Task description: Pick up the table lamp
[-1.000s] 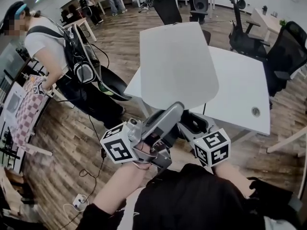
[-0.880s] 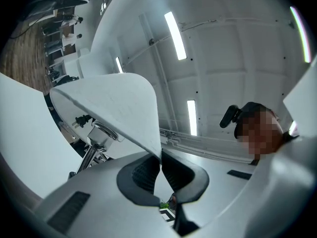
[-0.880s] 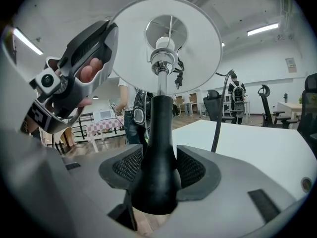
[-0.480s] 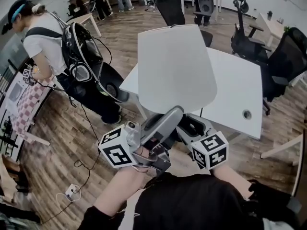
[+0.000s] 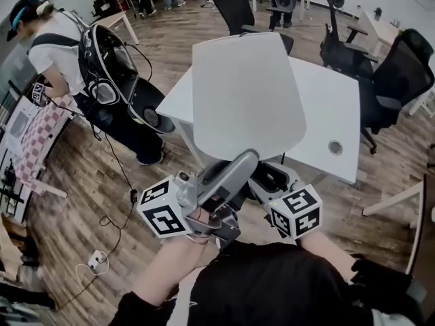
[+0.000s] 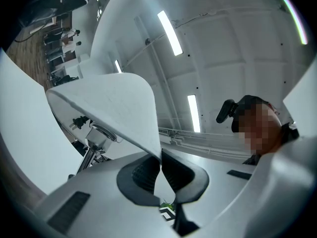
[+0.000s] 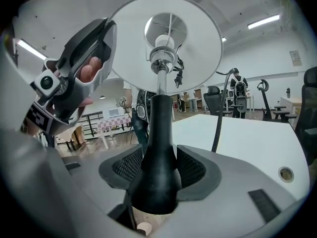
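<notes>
The table lamp is held off the ground between both grippers. Its white shade (image 5: 245, 94) fills the middle of the head view. My left gripper (image 5: 249, 159) is shut on the shade's lower rim, and the thin shade edge (image 6: 109, 108) sits pinched between its dark pads (image 6: 143, 172). My right gripper (image 5: 272, 176) is shut on the lamp's black stem (image 7: 157, 148), which stands upright between its ribbed pads (image 7: 190, 167). In the right gripper view the shade's inside (image 7: 198, 48), the metal bulb socket (image 7: 162, 58) and the left gripper (image 7: 106, 31) on the rim show.
A white table (image 5: 326, 114) with a cable hole stands just beyond the lamp. Black office chairs (image 5: 401, 80) stand at its right and far side. A person with a backpack (image 5: 102, 60) bends at the left. A power strip (image 5: 97, 260) and cable lie on the wooden floor.
Both grippers and the lamp keep their pose and grips in the head view. The table, floor and the person behind them have slid leftward, so the lamp has travelled level across the room.
</notes>
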A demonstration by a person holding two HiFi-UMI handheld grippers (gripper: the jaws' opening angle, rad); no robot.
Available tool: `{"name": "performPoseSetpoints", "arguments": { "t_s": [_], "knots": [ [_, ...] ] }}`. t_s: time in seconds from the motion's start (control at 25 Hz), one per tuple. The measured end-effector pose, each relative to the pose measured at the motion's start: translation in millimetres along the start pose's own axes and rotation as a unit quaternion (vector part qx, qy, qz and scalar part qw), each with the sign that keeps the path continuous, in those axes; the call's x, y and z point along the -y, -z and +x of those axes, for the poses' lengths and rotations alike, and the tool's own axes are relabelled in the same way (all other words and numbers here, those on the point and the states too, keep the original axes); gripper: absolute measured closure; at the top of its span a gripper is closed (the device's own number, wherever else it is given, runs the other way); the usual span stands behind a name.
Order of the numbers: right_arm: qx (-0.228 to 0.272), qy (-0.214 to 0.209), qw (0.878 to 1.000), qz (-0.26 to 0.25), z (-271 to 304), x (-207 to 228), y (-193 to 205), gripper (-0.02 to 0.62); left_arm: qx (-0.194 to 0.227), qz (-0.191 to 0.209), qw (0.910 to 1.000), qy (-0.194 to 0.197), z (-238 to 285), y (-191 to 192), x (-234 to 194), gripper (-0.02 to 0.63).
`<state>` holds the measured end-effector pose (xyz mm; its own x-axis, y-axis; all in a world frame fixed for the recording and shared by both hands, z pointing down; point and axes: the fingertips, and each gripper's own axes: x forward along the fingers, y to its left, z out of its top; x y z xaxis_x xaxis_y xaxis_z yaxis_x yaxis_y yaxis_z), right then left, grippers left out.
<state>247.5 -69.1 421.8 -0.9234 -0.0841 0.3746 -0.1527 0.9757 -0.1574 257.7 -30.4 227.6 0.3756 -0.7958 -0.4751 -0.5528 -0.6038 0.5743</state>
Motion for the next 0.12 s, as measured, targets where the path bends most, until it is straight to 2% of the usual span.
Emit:
{"name": "performPoseSetpoints", "arguments": {
  "t_s": [0.12],
  "knots": [
    [0.001,0.001,1.000,-0.001,-9.5,1.5,3.2,0.370,-0.003,0.001,1.0000,0.002,3.7,8.0,6.9,0.586]
  ]
}}
